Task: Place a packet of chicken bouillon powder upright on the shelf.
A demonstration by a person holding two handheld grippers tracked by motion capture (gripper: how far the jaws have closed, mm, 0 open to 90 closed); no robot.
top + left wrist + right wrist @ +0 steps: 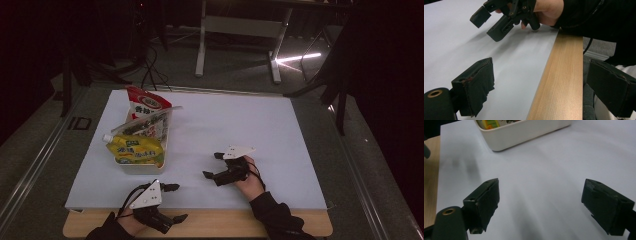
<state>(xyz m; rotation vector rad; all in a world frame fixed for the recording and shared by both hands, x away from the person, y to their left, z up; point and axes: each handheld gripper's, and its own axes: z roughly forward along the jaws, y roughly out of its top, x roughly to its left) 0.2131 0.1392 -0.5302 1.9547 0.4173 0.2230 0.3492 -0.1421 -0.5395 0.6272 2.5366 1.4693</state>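
Nearest, the left tool (pixel 170 202) hangs over the counter's (pixel 240 222) wooden front edge, jaws spread and empty. Just beyond it the right tool (pixel 212 165) rests on the white sheet (pixel 250 130), also gaping with nothing between its jaws. The tub (pixel 142 167) of packets (pixel 135 150) sits farther left. To start well, I'd aim the right tool squarely at the tub, staying low.

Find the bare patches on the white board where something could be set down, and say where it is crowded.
The white board is bare across its far and right parts, from the cream bin over to the right edge. Another bare patch lies between the bin and the right tongs. It is crowded at the left: packets fill the bin, and the left tongs sit at the near wooden edge.
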